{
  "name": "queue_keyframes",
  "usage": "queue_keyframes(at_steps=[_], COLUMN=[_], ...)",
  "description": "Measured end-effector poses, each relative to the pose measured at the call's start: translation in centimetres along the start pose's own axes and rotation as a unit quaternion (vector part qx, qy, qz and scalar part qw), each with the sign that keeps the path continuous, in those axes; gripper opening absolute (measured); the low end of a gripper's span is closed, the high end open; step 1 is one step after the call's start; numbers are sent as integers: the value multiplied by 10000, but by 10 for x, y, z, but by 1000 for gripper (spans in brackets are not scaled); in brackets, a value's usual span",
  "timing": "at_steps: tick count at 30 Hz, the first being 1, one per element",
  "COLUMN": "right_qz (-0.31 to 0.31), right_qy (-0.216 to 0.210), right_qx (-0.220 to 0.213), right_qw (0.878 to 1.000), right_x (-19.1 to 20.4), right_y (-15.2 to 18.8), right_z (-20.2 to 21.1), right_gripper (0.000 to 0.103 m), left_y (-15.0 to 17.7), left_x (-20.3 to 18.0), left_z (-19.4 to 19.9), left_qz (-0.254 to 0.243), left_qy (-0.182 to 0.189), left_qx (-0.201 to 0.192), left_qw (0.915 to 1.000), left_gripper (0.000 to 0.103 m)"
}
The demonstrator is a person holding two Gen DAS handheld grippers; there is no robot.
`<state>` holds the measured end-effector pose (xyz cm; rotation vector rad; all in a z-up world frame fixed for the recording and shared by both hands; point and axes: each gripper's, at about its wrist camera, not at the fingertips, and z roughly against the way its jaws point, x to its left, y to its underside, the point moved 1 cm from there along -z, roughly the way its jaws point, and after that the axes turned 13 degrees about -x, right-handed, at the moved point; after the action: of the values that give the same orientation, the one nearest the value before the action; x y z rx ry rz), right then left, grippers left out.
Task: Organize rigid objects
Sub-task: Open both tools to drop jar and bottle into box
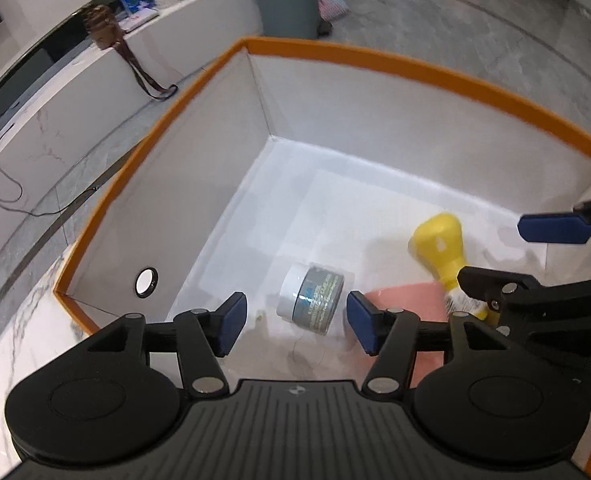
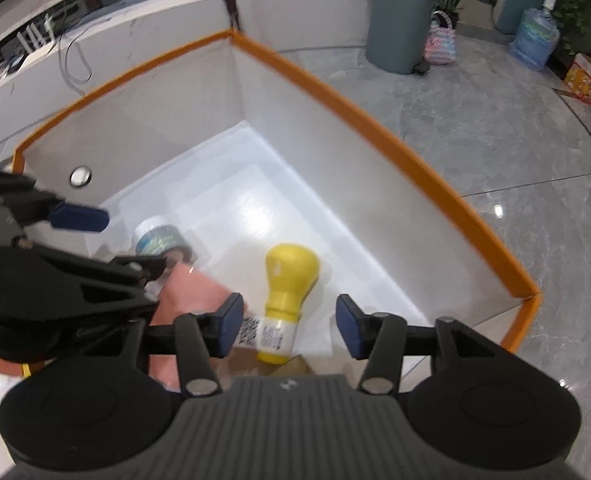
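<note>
1. The left gripper is hanging over the box, an orange-rimmed bin with pale grey walls and a glossy white floor; its 2 blue-padded jaws are standing spread apart and pinching nothing.
2. A small jar is lying on its side below and between those jaws, touching neither pad. It is showing a white lid toward the left jaw and a grey body with a blue-and-green label; the print is too blurred to read.
3. The right gripper is hanging over the same box, its 2 jaws likewise parted and empty.
4. A yellow bottle is lying on the box floor between and just ahead of the right jaws, its bulbous end pointing away from them and its white printed label sitting close beside the left-hand pad; whether they are touching is unclear.
5. A pink flat item is lying on the floor outside that left-hand pad, partly under the bottle's near end.
</note>
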<state>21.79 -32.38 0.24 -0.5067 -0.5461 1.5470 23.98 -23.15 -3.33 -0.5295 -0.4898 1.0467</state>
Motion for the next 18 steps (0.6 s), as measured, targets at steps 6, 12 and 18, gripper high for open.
queue_keyframes(at_steps=[6, 12, 18], right_qz=[-75, -91, -66], right_qy=[110, 78, 35], right_qx=[-249, -460, -645], right_qw=[9996, 9989, 9979], right_x=[-4, -1, 6], right_y=[-7, -12, -16], right_z=[13, 27, 41], right_gripper=[55, 55, 55], left_y=[0, -2, 3], left_x=[7, 19, 40], left_z=[21, 44, 72], left_qz=[471, 662, 907], left_qy=[-58, -45, -118], left_qx=[-426, -668, -970], left_qw=[9980, 9956, 9911], left_gripper=[68, 70, 71])
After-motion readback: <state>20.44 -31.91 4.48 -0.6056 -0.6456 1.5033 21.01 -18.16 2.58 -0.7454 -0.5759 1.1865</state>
